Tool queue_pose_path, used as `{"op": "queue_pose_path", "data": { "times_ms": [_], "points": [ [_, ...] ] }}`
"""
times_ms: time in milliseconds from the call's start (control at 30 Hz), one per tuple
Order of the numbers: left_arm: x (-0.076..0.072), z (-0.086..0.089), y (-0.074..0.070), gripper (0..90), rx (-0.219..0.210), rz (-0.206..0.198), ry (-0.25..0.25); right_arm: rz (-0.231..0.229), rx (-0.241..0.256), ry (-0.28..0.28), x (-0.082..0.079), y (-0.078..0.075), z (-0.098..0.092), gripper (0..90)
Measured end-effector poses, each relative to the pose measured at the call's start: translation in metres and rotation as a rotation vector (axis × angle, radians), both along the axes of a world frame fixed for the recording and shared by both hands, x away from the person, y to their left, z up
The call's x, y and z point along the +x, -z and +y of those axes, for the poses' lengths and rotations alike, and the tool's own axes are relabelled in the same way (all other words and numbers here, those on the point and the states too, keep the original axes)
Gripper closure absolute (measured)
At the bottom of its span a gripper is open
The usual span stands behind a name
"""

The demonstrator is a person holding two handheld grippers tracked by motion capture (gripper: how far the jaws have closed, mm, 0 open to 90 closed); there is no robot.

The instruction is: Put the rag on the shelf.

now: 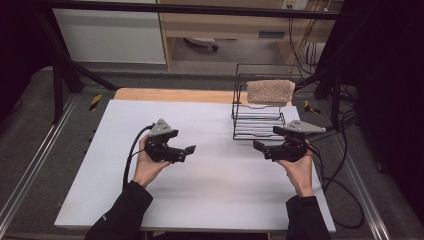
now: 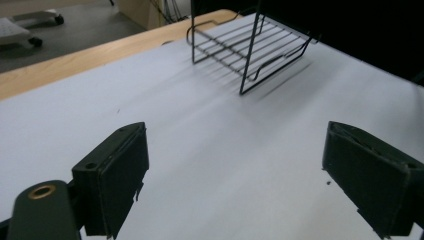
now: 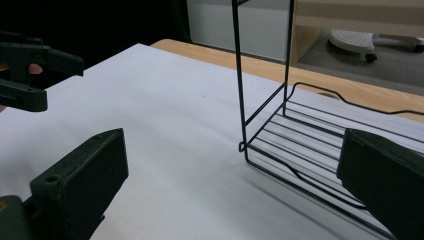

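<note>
Both grippers agape, nothing held; wire rack near right one

In the right gripper view the wire rack runs off the top and right edges, its upper shelf cut away. The left gripper view crops the rack at the top.

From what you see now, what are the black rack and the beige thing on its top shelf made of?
The rack looks like thin metal wire with a black coating: slim straight rods. The beige thing seems a folded terry towel, by its fuzzy, matte surface, though it could be a sponge.
</note>
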State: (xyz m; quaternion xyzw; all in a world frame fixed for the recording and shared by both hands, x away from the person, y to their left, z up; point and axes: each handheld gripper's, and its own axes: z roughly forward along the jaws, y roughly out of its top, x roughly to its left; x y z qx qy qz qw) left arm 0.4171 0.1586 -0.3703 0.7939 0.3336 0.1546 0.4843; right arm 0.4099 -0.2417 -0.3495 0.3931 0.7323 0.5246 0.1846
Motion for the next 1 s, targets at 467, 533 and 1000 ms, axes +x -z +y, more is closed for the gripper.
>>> {"op": "queue_pose_path", "data": {
  "times_ms": [467,533,1000],
  "points": [
    [-0.024,0.059,0.047,11.3,0.059,0.062,-0.074,0.088,-0.038,-0.043,-0.010,0.051,-0.001,0.5],
    [-0.026,0.066,0.050,11.3,0.063,0.069,-0.084,0.094,-0.043,-0.046,-0.013,0.055,-0.001,0.5],
    [-0.048,0.108,0.069,11.2,0.115,0.090,-0.125,0.126,-0.055,-0.076,-0.032,0.090,-0.018,0.5]
  ]
}}
